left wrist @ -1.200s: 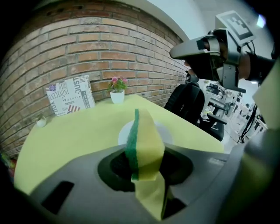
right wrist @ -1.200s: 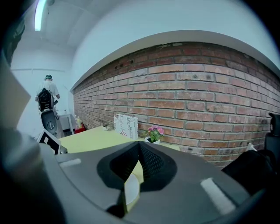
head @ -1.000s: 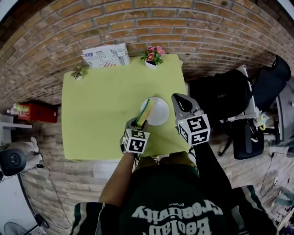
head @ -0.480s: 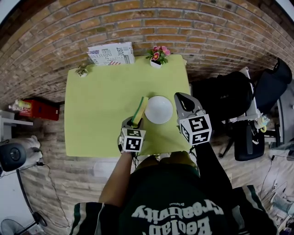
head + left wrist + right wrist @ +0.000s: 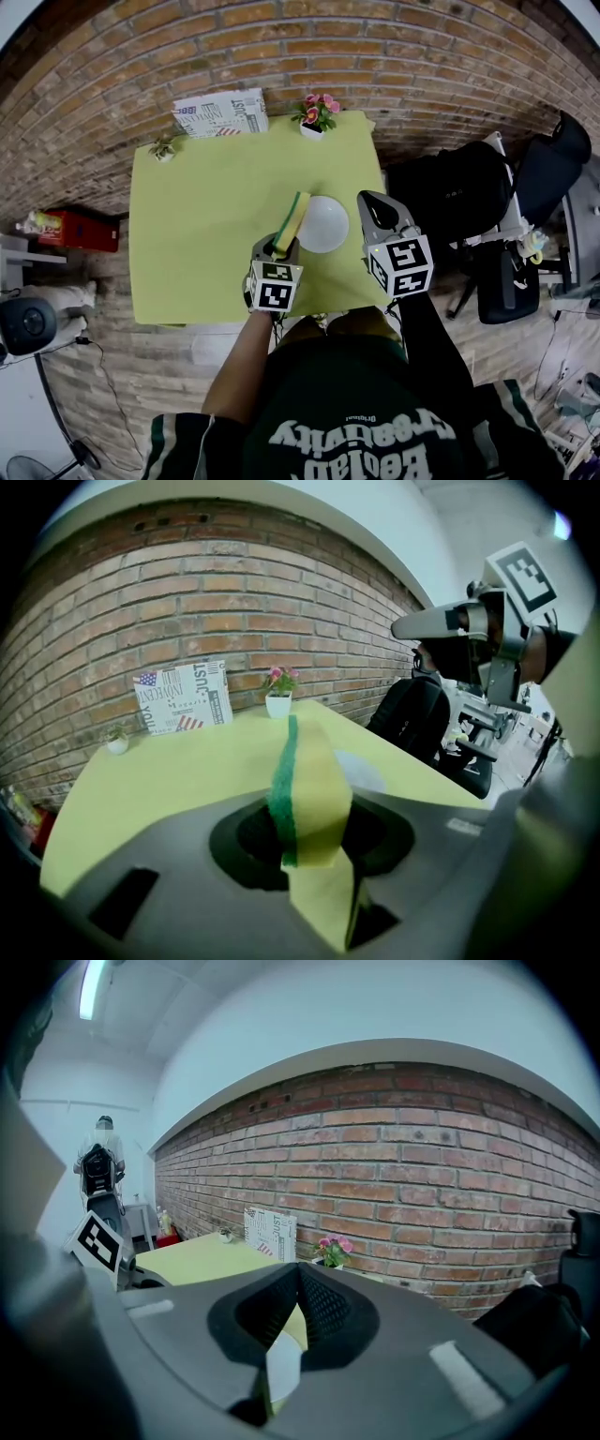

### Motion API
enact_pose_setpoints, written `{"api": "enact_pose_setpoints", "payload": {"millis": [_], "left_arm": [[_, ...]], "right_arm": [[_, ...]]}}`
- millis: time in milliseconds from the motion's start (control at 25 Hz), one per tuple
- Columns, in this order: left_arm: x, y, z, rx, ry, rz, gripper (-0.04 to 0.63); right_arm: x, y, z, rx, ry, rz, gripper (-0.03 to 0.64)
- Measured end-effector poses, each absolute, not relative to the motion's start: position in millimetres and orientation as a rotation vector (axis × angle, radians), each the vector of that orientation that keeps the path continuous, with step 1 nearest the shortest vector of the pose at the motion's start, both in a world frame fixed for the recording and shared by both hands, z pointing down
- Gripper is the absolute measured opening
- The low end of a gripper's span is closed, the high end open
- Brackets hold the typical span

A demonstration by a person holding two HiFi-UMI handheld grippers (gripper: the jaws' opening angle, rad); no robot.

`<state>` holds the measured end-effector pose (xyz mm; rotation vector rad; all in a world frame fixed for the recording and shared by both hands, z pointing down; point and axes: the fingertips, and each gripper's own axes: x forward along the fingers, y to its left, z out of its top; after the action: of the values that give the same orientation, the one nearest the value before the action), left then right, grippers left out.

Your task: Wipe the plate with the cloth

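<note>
The left gripper (image 5: 279,251) is clamping a yellow-and-green sponge cloth (image 5: 292,220) at the left rim of the white plate (image 5: 325,227), which is sitting on a yellow-green table (image 5: 197,234) against a brick wall (image 5: 281,47). The right gripper (image 5: 372,204) is hovering by the plate's right rim, its jaws pressing together, seemingly on nothing.

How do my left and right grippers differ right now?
The left gripper is clamped on a yellow-and-green sponge; the right gripper has its jaws closed together on nothing. In the head view the left gripper sits by the left edge of the white plate, the right gripper by its right edge. Both are shut, above the yellow-green table.
</note>
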<state>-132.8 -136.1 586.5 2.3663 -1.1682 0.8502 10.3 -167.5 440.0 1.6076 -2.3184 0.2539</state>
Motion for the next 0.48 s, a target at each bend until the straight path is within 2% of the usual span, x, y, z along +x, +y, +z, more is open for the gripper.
{"api": "enact_pose_setpoints", "payload": {"millis": [480], "left_arm": [[-54,-107,579,2.54,-0.879,0.878,0.13]], "right_arm": [[40,-157,445,1.683,-2.271,0.296,0.014]]}}
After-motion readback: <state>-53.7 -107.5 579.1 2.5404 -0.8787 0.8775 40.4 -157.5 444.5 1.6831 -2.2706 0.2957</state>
